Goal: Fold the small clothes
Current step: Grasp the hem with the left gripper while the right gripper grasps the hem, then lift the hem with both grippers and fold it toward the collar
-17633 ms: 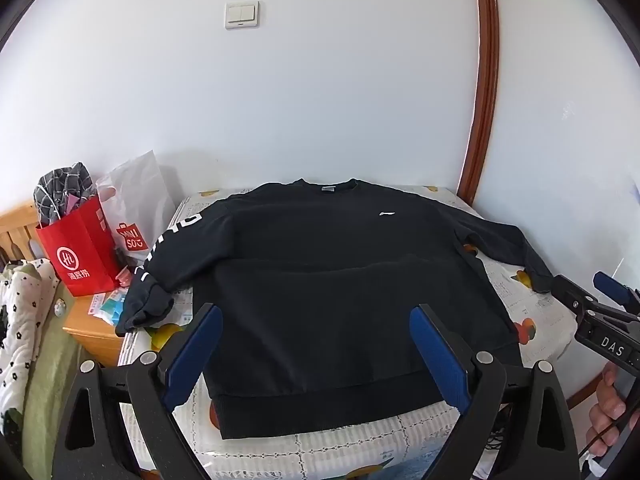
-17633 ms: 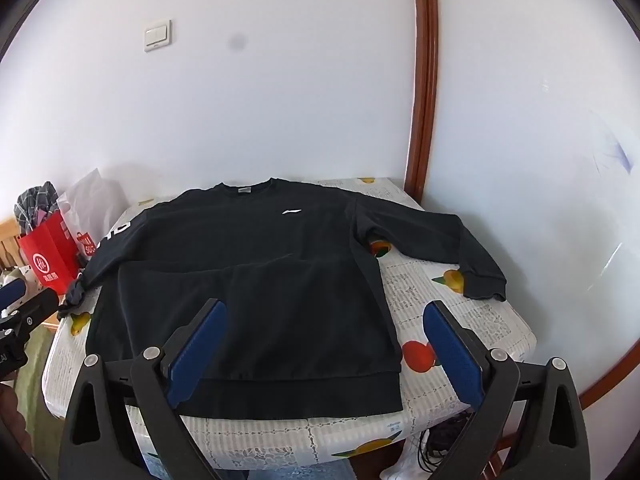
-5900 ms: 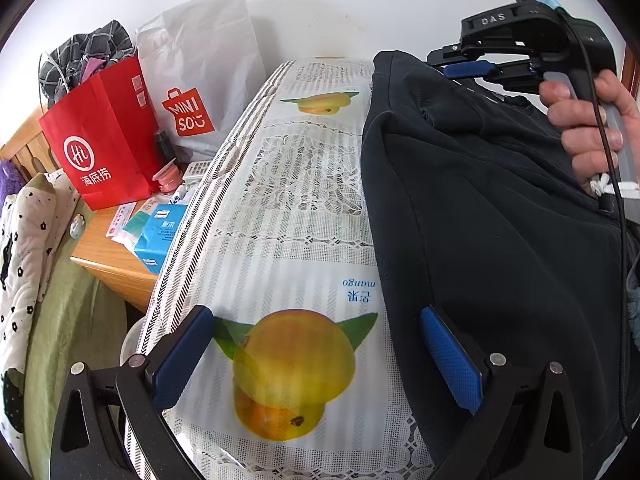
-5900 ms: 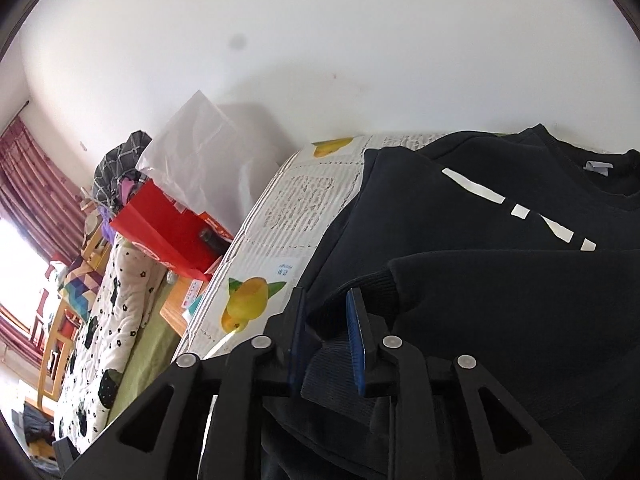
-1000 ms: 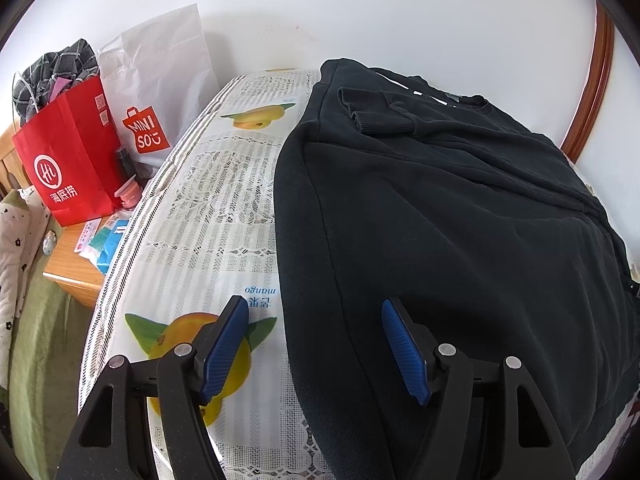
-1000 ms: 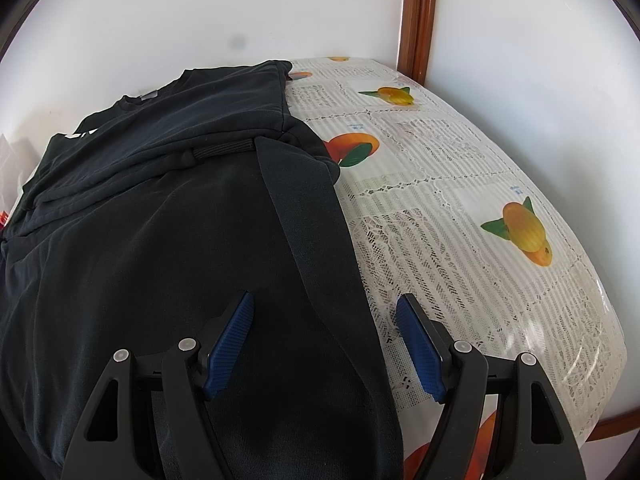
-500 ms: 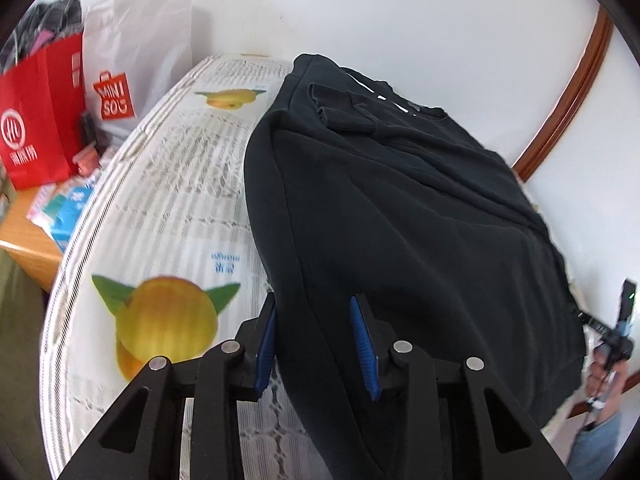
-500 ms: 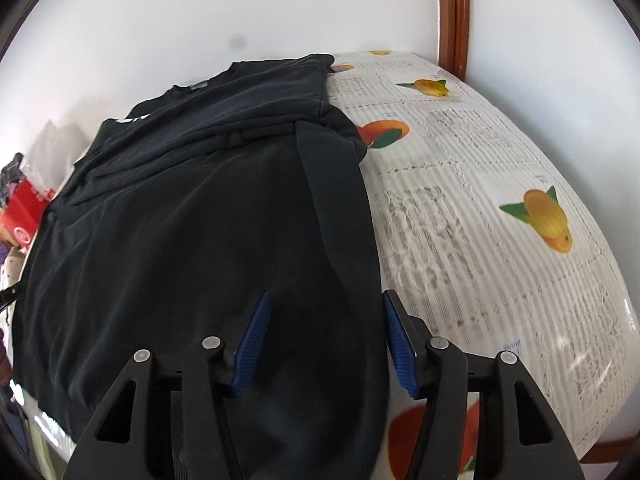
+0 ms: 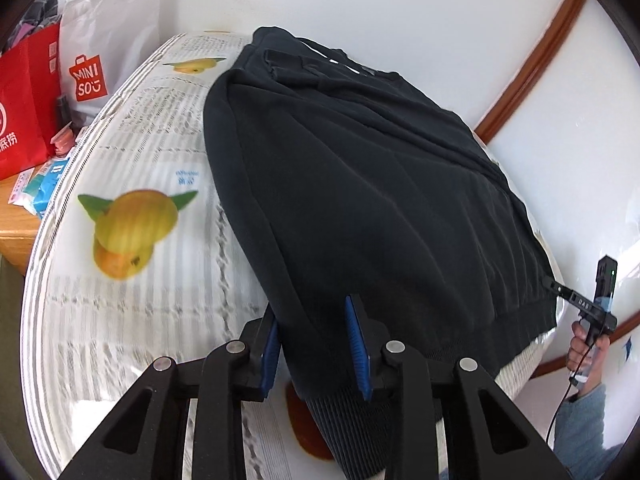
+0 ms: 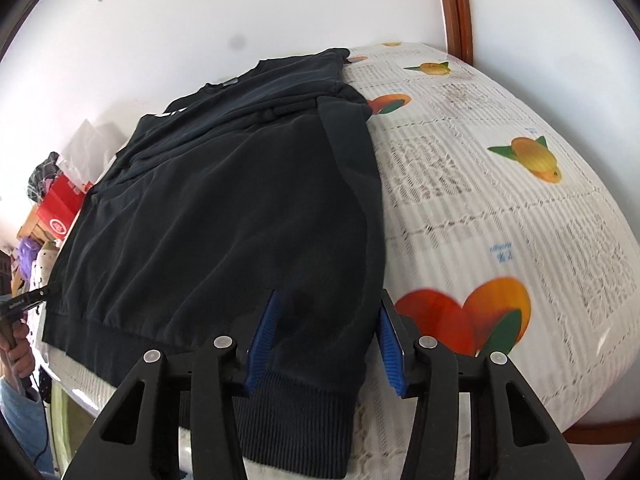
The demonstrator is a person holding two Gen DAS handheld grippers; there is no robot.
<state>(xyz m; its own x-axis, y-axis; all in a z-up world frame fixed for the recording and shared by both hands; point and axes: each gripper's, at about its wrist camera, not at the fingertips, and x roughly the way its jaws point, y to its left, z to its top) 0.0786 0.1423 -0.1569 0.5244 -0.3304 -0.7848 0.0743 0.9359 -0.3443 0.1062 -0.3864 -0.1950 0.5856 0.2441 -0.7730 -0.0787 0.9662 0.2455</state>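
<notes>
Beside the bench at far left stand two shopping bags, one red bag and one white bag; a patterned cloth covers the bench. On it lies the one garment in play, a black sweatshirt, spread flat with both sleeves folded in across the body and its ribbed hem hanging over the near edge.

The left gripper straddles the hem's left corner, its blue fingers having just been closing around the fabric; whether they already pinch it cannot be told. At the opposite corner the right gripper has likewise been closing, the cloth between its fingers, which appear to stand clear of it.

The sweatshirt looks thick, soft and limp, light enough to lift yet likely to sag between holds; the two ribbed hem corners seem the firmest places to take hold.
</notes>
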